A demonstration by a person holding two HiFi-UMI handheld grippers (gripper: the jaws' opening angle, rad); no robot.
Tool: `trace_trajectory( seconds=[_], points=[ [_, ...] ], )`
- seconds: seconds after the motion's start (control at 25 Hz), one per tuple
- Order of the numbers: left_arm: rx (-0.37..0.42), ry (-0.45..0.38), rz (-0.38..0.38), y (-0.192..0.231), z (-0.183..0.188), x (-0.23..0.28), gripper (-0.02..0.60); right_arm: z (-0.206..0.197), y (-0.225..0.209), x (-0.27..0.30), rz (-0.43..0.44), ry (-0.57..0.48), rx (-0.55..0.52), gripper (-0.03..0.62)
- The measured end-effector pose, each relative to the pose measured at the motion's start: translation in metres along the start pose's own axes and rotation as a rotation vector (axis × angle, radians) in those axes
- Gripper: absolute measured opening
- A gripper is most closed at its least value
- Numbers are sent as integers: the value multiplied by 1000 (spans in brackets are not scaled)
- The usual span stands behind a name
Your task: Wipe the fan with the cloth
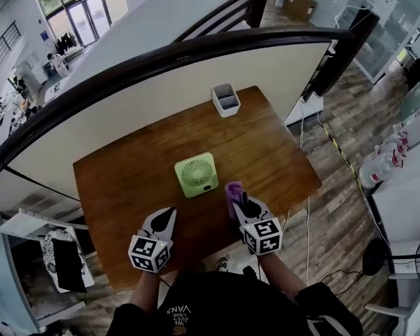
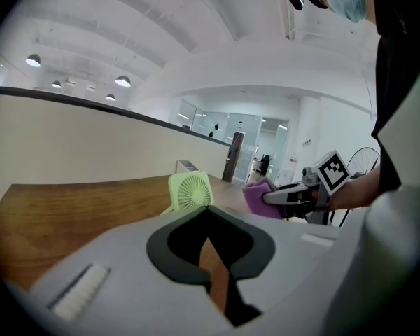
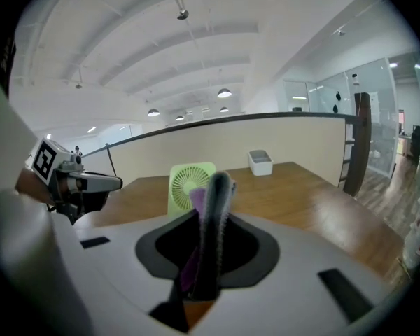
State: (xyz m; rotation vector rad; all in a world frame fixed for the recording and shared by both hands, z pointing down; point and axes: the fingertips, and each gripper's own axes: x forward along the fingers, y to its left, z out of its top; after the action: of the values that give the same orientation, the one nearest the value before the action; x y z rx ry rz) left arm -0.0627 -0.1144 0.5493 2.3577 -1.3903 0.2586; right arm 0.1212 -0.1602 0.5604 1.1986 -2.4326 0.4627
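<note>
**Item 1. Left gripper** (image 1: 166,215): on my side of the fan and to its left, apart from it, held over the bench. Fingers pressed together with nothing between them.

**Item 2. Right gripper** (image 1: 242,200): on my side of the fan and to its right. Fingers pinching the cloth.

**Item 3. Cloth** (image 1: 232,190): purple and bunched, standing up out of the right fingers. It is near the fan's near right corner, and I see no contact with the fan. I judge it soft and limp, so it should fold over an edge readily. It can stay held where it is pinched now.

**Item 4. Fan** (image 1: 196,174): the task's thing, a small lime-green square housing with a round grille. It stands at mid-bench, leaning back, with its face towards me.
- Handling: I judge it light, stiff plastic that is likely to slide or tip under a wiping push.
- Where to hold: the solid frame edge or a top corner suits the free left fingers. The slotted grille does not.

**Item 5. Bench** (image 1: 119,187): brown wood, carrying the fan.

**Item 6. Bin** (image 1: 225,99): white and open-topped, beyond the fan and well apart from it, near the bench's far edge. I can make out no contents, and the interior is too small to tell for certain.
</note>
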Motion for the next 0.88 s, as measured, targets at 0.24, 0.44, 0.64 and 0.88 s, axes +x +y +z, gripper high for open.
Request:
trace_trajectory(
  seconds=[0.24, 0.44, 0.64, 0.88],
  points=[
    [21, -57, -9, -26, 16, -14, 11, 20, 15, -38, 25, -73, 19, 84],
    [37, -73, -16, -50, 20, -29, 11, 32, 32, -68, 49, -124, 40, 84],
    [67, -71, -28, -71, 19, -40, 11, 36, 44, -93, 69, -153, 13, 84],
    [81, -64, -27, -92, 11, -50, 11, 18, 51, -111, 83, -126, -12, 84]
  ],
)
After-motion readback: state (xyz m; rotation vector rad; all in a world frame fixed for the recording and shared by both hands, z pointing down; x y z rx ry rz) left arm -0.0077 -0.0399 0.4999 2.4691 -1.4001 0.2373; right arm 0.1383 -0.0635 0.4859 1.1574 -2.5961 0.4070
